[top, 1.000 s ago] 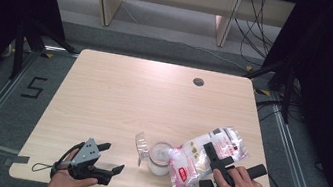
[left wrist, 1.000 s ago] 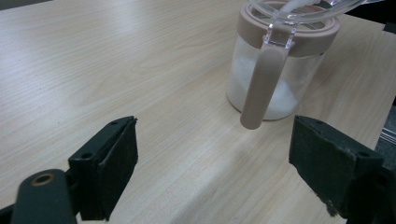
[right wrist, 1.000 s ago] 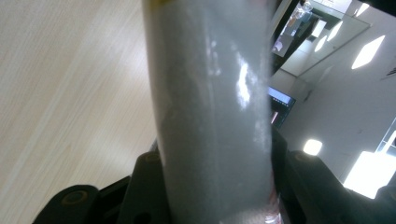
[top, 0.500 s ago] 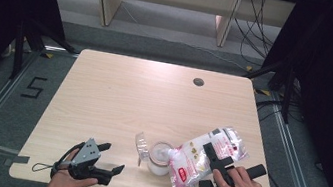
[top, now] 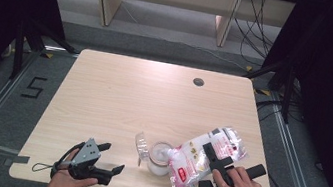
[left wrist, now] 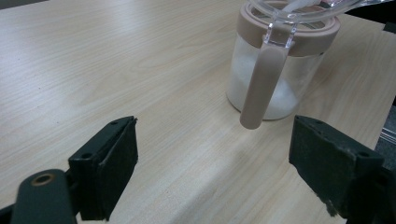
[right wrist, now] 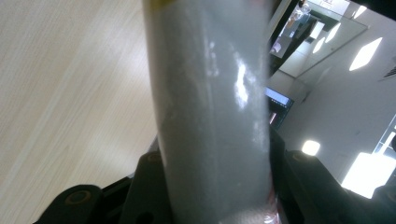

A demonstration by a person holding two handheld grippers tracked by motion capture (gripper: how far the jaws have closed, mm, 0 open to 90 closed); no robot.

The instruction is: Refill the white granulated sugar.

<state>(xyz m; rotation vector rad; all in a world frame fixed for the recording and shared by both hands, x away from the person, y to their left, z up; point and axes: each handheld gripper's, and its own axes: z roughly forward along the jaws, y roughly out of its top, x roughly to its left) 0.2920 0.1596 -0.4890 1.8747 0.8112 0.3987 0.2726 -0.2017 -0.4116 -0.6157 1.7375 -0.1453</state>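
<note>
Bag [top: 208, 153] of white grains: soft, floppy, slippery, likely heavy; best pinched mid-body. Tipped over jar [top: 160, 157], mouth at jar's top. Right claw [top: 211, 154] pinching bag. Left claw [top: 105, 162] spread wide, empty, left of jar, on worktop [top: 144, 95].

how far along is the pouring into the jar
Done: the jar has its lid flipped open and already holds white grains at the bottom. In hand: the right gripper clamps the bag, tilted with its mouth over the jar. Left: most of the jar is unfilled, and the left gripper rests open nearby.
</note>
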